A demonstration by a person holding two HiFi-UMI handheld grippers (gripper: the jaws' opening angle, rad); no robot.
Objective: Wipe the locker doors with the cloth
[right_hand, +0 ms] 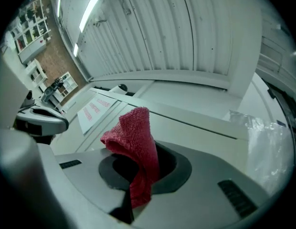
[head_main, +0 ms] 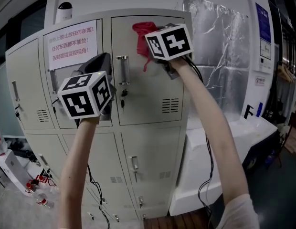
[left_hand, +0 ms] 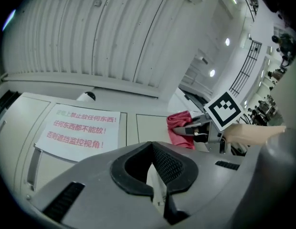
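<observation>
Head view: the red cloth (head_main: 140, 31) is up against the top of the upper locker door (head_main: 148, 89). It is pinched in the right gripper (head_main: 156, 60), whose jaws are clamped on a fold, tail dangling. The left gripper (head_main: 101, 61) hovers near the handle (head_main: 122, 70), its jaws pressed together on nothing. Early going, I'd say: only this door's top is being worked, and the lower doors (head_main: 138, 161) probably all need wiping.

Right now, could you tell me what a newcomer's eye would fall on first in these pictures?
The red cloth, pinched in the right gripper, is held up near the top of the upper right locker door. Next comes the paper notice with red and green print on the door to its left.
</observation>
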